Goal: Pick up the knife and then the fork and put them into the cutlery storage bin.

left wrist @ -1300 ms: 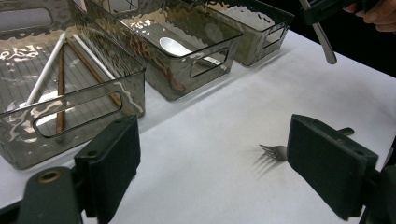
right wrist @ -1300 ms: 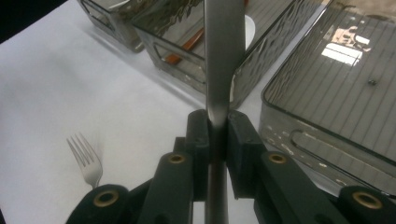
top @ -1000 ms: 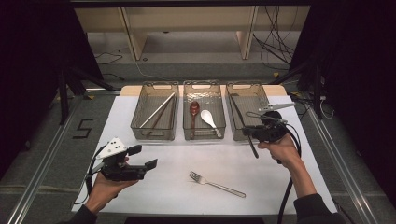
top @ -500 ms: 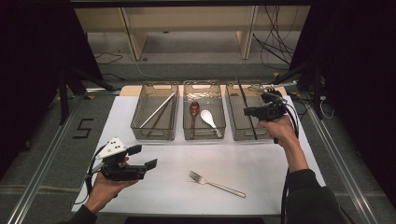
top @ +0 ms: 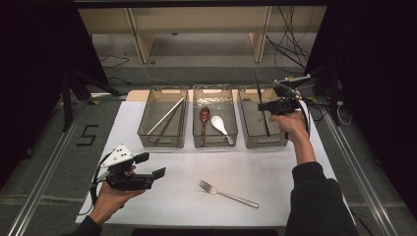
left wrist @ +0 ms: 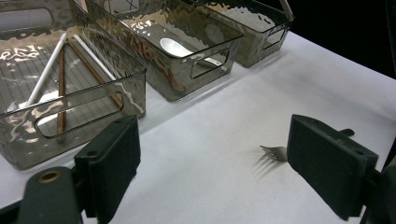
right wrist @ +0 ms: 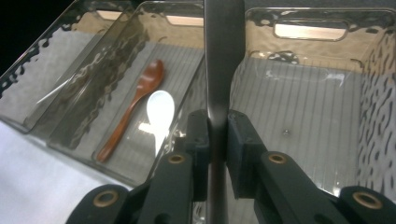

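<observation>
Two hands work: the right gripper (top: 266, 106), arm stretched forward, pinches a knife (right wrist: 222, 60) over the right bin (top: 246, 139). The left gripper (top: 151, 165) rests low, jaws wide, near the fork (top: 228, 193).

Your left hand's black two-jaw gripper (top: 150, 165) sits low near your side of the table, lying level, jaws spread wide apart with nothing between them. Your right arm's stretched forward, and its black gripper (top: 260, 106) has its jaws pinched tight.

Showing just one readable mark: a black figure "5" (top: 87, 135) lying on the grey floor left of the table (top: 162, 196)
</observation>
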Motion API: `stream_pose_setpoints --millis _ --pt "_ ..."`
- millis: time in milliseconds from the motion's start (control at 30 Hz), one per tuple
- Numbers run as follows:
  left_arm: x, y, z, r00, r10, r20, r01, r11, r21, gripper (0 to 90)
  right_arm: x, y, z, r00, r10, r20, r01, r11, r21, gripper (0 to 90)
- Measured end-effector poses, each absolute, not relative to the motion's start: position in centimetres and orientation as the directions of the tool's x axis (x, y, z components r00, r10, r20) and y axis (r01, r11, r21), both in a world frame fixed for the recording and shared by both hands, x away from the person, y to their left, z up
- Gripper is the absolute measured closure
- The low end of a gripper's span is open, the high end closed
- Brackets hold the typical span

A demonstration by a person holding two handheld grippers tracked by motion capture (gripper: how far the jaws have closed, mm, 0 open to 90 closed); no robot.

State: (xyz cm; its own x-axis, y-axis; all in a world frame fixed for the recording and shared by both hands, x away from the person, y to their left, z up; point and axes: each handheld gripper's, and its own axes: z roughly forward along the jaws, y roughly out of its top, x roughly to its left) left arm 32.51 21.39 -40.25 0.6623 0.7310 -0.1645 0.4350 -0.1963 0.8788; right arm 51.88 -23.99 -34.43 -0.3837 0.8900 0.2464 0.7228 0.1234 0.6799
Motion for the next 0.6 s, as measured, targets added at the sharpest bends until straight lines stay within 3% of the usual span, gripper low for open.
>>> stream_pose_setpoints --millis 600 --pt "32.5 21.4 -40.2 0.664 0.729 -0.165 0.435 -0.196 0.879 17.0 53.6 -23.7 -35.3 -0.3 0.924 0.238 0.739 0.067 0.67 80.8"
